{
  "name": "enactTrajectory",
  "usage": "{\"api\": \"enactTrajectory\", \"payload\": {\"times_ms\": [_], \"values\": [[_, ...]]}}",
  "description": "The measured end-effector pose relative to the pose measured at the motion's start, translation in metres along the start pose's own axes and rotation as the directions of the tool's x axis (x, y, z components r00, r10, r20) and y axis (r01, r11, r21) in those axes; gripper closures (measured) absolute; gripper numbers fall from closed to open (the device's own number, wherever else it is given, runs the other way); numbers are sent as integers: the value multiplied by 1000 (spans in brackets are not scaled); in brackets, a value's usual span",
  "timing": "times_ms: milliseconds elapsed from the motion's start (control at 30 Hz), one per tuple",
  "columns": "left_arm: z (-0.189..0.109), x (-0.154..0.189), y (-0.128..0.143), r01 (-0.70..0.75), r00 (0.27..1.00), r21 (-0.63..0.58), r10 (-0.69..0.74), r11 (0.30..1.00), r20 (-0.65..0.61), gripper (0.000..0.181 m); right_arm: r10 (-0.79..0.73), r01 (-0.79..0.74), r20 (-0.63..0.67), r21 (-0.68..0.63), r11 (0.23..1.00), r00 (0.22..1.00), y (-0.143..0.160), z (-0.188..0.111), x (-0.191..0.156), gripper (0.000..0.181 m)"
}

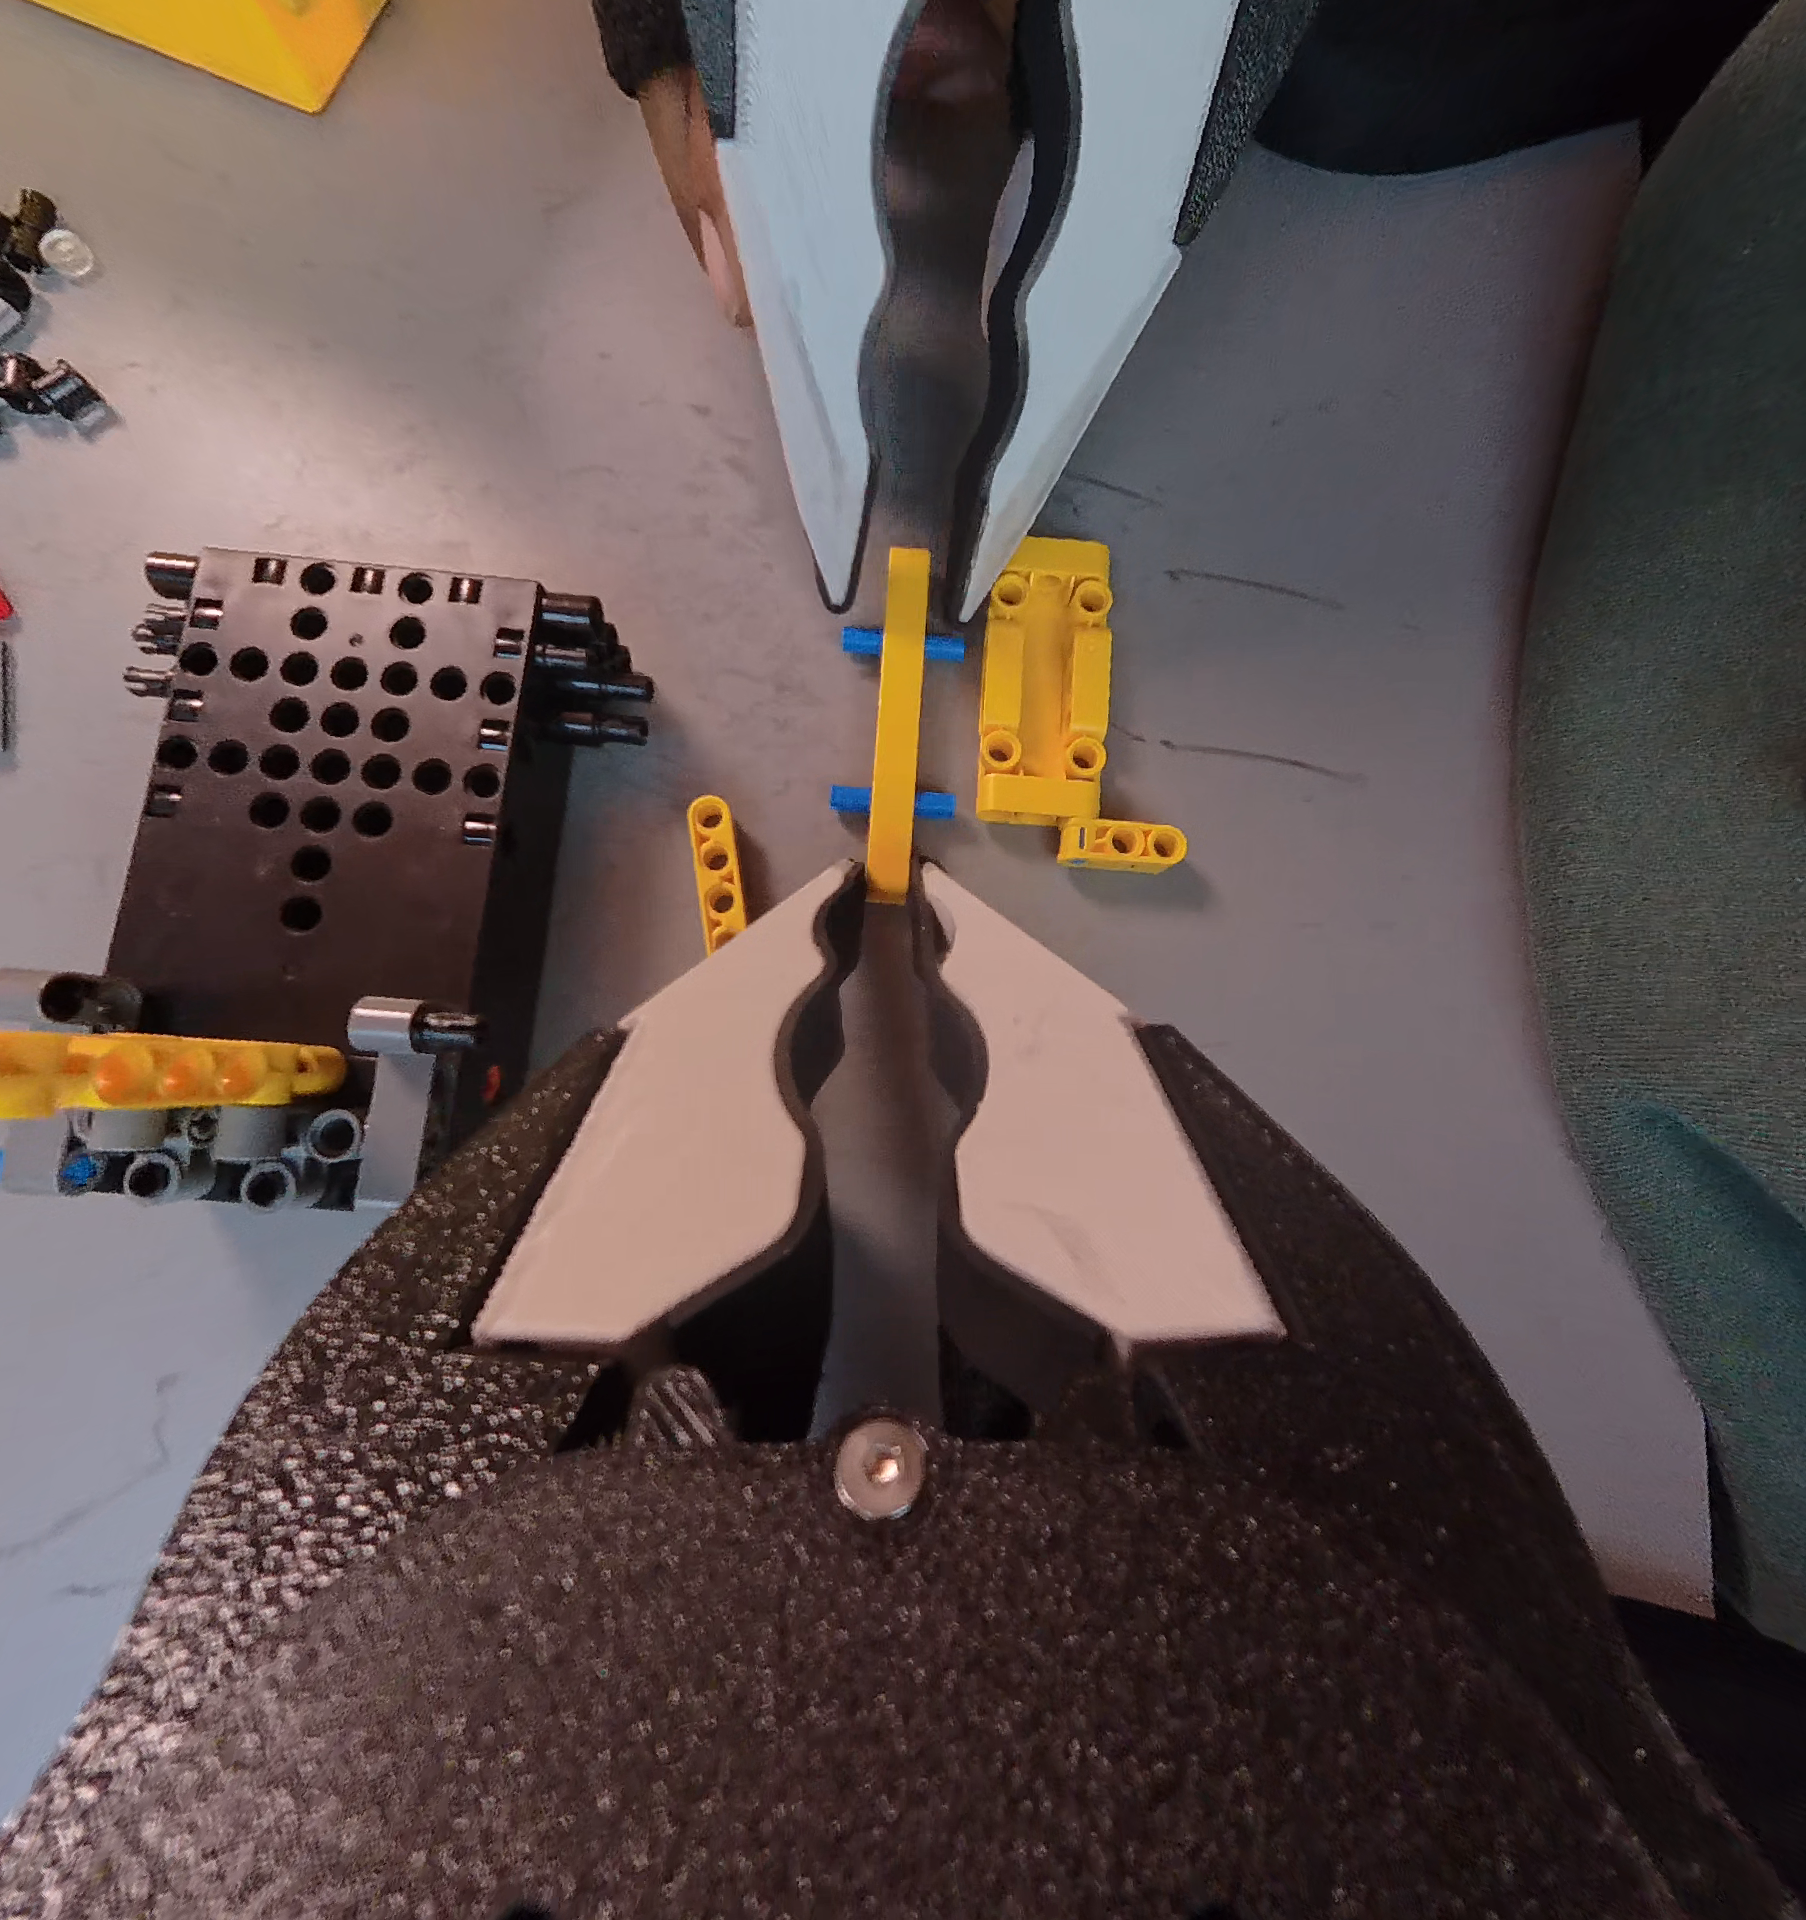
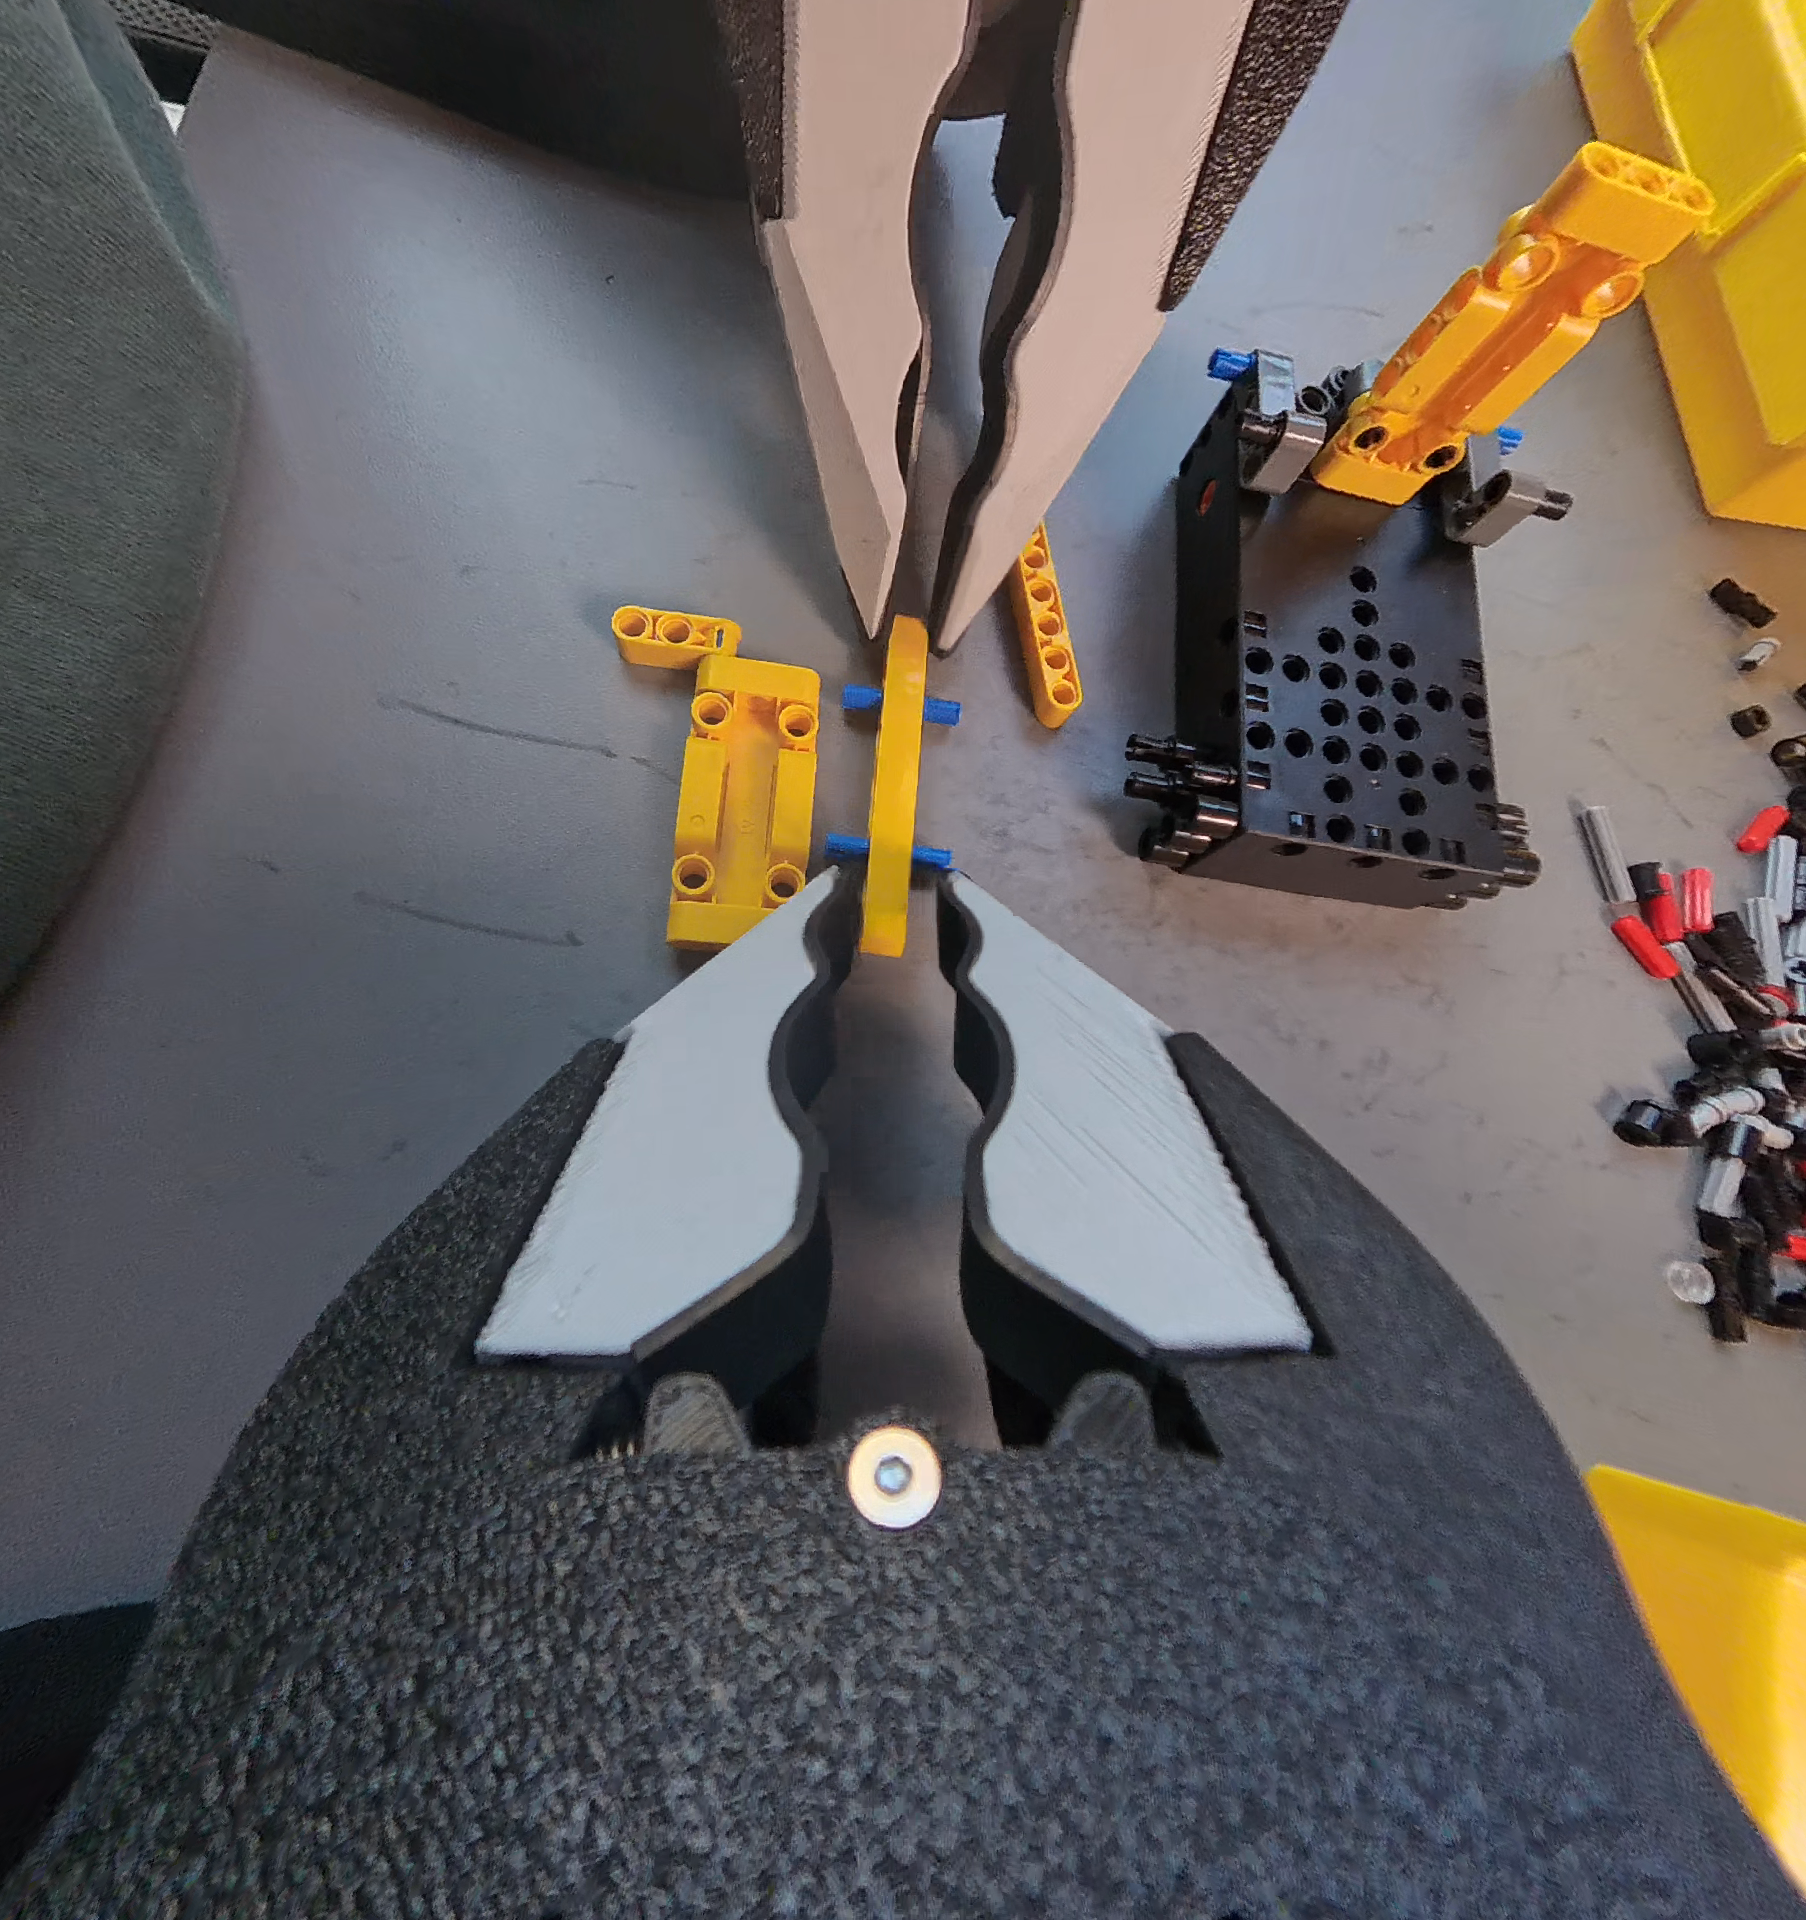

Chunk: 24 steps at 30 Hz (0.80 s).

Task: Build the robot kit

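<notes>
Yellow beam [image 1: 899, 727] with two blue pins [image 1: 904, 646]: held edge-up above the bench [image 1: 359, 364]. Left gripper [image 1: 888, 878] clenched on its 6 o'clock end; right gripper [image 2: 891, 899] flanks the opposite end, contact uncertain. Black perforated block [image 2: 1346, 727] at 3 o'clock in right view. Only right view shows yellow bin [image 2: 1772, 260].

Both wrist cameras are looking down steeply and closely at the grey surface [image 1: 1346, 416] from opposite sides, facing each other, sharing the yellow beam [image 1: 901, 717] between them.

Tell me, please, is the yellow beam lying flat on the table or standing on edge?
On edge. The beam shows its thin side, blue pins pointing sideways, with the left gripper and right gripper at opposite ends.
</notes>
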State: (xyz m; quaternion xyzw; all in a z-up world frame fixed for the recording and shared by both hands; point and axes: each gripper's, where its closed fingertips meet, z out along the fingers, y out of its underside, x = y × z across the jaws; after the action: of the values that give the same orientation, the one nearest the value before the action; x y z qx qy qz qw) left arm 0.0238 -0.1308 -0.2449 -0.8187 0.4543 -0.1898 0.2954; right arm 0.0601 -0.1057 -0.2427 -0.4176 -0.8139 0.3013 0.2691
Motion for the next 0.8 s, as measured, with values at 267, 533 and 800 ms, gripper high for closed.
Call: {"api": "enactTrajectory", "payload": {"times_ms": [267,533,800], "values": [[0,1,-1,-19,1000,28,19,999,-22,172,51,-52,63,5,999,997,9,-15,-1,163],[4,2,-9,-60,997,61,63,996,-37,174,56,-50,174,-43,998,983,4,-25,-31,151],[8,7,-13,-131,990,79,135,988,-39,174,24,-21,193,-15,1000,981,3,-14,-33,171]]}}
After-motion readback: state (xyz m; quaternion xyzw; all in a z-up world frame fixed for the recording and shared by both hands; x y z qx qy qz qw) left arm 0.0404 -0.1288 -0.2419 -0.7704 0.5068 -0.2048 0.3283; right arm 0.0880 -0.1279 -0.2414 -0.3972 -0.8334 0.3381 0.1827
